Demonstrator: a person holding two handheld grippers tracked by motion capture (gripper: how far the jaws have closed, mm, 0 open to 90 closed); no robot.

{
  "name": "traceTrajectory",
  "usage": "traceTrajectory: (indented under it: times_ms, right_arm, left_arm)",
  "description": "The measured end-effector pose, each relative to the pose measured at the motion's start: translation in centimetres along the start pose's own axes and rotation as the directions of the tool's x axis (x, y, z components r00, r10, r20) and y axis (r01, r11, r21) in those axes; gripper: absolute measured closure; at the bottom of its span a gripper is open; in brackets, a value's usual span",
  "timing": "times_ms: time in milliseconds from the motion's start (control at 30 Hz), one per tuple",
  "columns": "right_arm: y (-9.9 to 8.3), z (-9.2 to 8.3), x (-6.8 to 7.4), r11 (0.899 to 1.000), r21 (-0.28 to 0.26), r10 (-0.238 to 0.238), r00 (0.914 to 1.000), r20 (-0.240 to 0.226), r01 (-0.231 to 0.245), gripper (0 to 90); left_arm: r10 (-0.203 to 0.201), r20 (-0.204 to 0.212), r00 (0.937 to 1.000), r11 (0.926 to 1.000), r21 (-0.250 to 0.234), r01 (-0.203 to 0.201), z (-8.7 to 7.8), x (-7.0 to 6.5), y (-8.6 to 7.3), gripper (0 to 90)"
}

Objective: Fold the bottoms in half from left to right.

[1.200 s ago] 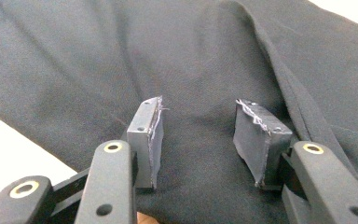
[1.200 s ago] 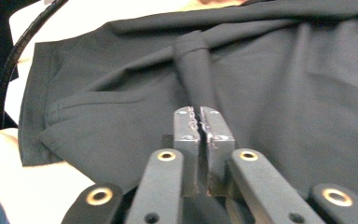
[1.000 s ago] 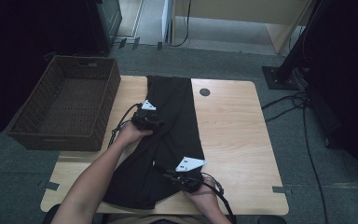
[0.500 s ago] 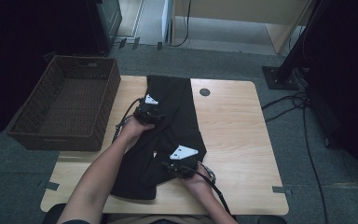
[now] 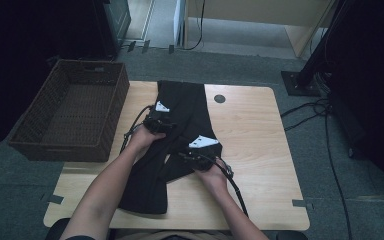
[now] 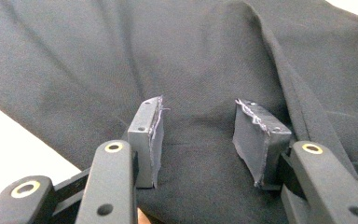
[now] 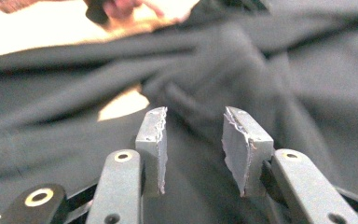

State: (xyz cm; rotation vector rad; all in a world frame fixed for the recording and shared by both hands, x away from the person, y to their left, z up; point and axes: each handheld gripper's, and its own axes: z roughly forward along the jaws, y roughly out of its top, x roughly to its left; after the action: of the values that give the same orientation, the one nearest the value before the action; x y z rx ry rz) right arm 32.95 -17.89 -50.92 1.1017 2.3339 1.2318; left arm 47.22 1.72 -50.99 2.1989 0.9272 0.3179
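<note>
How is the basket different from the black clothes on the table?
The wicker basket is brown, stiff and woven, with upright walls; the black garment is soft, dark and lies flat with folds. The basket sits at the table's left edge with nothing visible inside it and no gripper at it; the garment lies across the table's middle with the left gripper and right gripper on it, both with jaws apart. Both rest on the wooden table.

empty wicker basket (image 5: 70, 112), wooden table (image 5: 250, 135), perhaps cables (image 5: 325, 125) on floor
</note>
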Motion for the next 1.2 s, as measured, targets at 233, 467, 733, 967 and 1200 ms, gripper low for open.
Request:
traceTrajectory:
  times_ms: [233, 467, 733, 967, 1200]
  right_arm:
    - [0.3, 0.7, 1.0, 0.997, 0.007, -0.079, 0.9969, -0.010, 0.079, 56.7]
    - [-0.5, 1.6, 1.7, 0.993, 0.042, -0.111, 0.9936, -0.020, 0.112, 73.5]
    - [-0.2, -1.8, 2.2, 0.997, -0.009, -0.082, 0.9966, -0.015, 0.081, 87.3]
    - [-1.0, -7.8, 2.7, 0.995, -0.086, -0.044, 0.9989, -0.014, 0.043, 87.2]
    - [-3.1, -11.3, 3.8, 0.995, -0.090, -0.034, 0.9994, -0.012, 0.032, 74.5]
  left_arm:
    - [-0.006, -0.001, 1.0000, 1.0000, 0.004, 0.006, -0.1, -0.1, 0.0, 53.1]
    - [-0.002, 0.001, 1.0000, 1.0000, 0.003, 0.002, -0.1, 0.0, -0.1, 53.1]
    - [0.005, 0.004, 1.0000, 1.0000, 0.004, -0.005, -0.1, 0.1, -0.1, 53.2]
    - [0.001, -0.001, 1.0000, 1.0000, 0.003, -0.001, -0.1, 0.0, 0.0, 53.1]
    - [0.000, -0.003, 1.0000, 1.0000, 0.006, 0.000, -0.1, 0.0, 0.0, 53.1]
